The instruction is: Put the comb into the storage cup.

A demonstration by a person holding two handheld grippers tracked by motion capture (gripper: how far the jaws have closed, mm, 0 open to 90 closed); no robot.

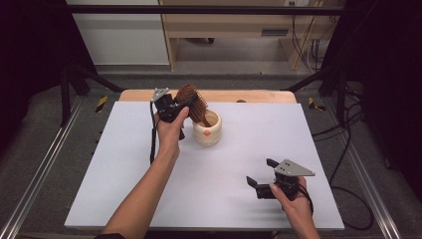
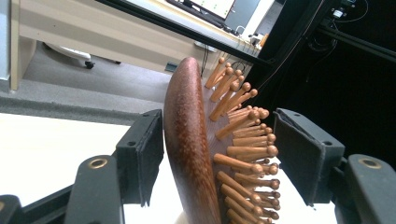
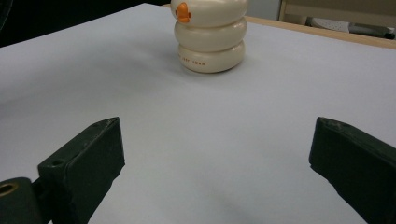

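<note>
Work in hand: putting a dark reddish-brown wooden paddle hairbrush [image 1: 193,102] handle-down into a cream, three-ringed ceramic-looking holder with an orange knob [image 1: 207,129].
Done so far: the brush's handle end sat inside the holder's mouth, and its oval head leaned up and to the left above the rim.
Left to do: judging by the slackened grip, only drawing the tool clear and letting the brush settle against the rim.
Left gripper [image 2: 219,149]: jaws part open around the brush head; one pad lay by the smooth back, the other stood clear of the pin tips, so no firm hold.
Right gripper [image 1: 263,175]: jaws wide apart and holding nothing, hovering low over the white table sheet [image 1: 149,164], well apart from the holder.
Brush texture: polished, speckled, domed back; rows of pale wooden pins [image 2: 243,154] with rounded tips.
Holder shape: stacked, glossy, bulging rings with faint lettering on the lowest.
</note>
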